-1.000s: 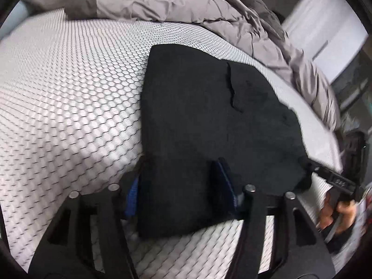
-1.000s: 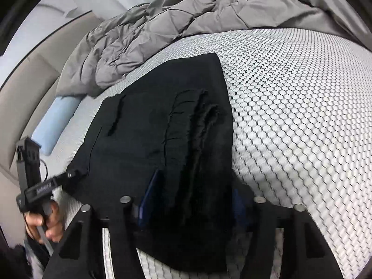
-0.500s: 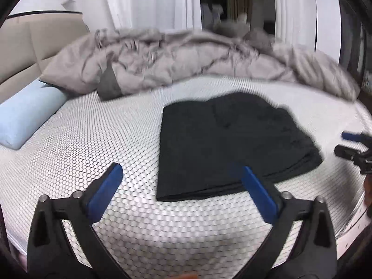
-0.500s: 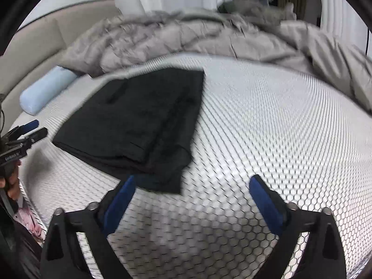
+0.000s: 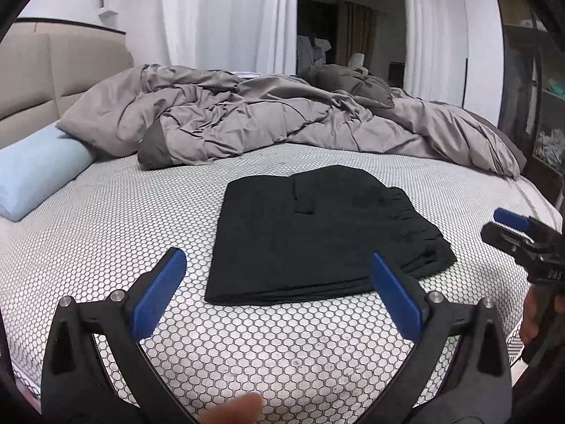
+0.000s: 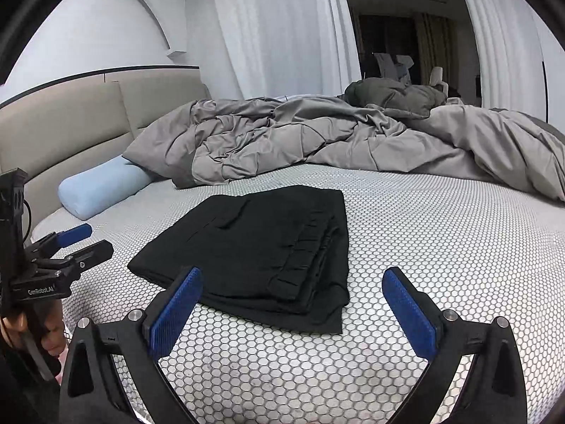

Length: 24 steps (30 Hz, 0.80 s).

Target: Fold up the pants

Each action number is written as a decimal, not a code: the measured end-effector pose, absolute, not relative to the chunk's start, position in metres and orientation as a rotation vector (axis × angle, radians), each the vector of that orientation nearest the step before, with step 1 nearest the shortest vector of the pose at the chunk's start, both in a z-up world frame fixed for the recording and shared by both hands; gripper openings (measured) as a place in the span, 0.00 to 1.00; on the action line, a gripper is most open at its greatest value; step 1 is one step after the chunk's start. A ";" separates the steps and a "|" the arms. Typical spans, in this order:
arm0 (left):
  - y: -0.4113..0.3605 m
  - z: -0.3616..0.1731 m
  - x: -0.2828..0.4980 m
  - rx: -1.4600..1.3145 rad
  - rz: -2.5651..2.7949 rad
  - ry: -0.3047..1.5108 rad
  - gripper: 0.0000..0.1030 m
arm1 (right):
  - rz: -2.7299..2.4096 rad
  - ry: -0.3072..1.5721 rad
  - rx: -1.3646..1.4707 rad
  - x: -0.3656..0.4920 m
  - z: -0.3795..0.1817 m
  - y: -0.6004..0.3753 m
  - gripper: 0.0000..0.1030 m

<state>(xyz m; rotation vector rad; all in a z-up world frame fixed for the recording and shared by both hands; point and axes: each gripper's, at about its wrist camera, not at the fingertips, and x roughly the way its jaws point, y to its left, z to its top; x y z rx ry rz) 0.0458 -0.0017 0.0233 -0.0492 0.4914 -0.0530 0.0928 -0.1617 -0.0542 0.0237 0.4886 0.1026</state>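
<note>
The black pants (image 5: pixel 317 236) lie folded into a flat rectangle on the white honeycomb-patterned bed cover (image 5: pixel 123 219); they also show in the right wrist view (image 6: pixel 257 254). My left gripper (image 5: pixel 279 265) is open and empty, held back from the pants' near edge. My right gripper (image 6: pixel 293 282) is open and empty, also held back from the pants. The right gripper shows at the right edge of the left wrist view (image 5: pixel 512 226), and the left gripper at the left edge of the right wrist view (image 6: pixel 81 240).
A rumpled grey duvet (image 5: pixel 282 120) is piled along the far side of the bed. A light blue bolster pillow (image 5: pixel 39 169) lies at the left by the beige headboard (image 6: pixel 88 116). White curtains and a dark doorway stand behind.
Both grippers were shut on the near edge of the pants, then let go, opened wide and pulled back and up. The pants now lie flat and free on the bed.
</note>
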 end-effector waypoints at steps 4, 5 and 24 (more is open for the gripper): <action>0.007 0.020 0.049 -0.074 -0.042 0.492 0.99 | 0.113 0.468 0.022 0.089 -0.052 -0.159 1.00; 0.007 0.018 0.049 -0.074 -0.035 0.495 0.99 | 0.116 0.460 0.021 0.087 -0.051 -0.159 1.00; 0.014 0.010 0.060 -0.076 -0.029 0.509 0.99 | 0.118 0.446 0.017 0.084 -0.051 -0.154 1.00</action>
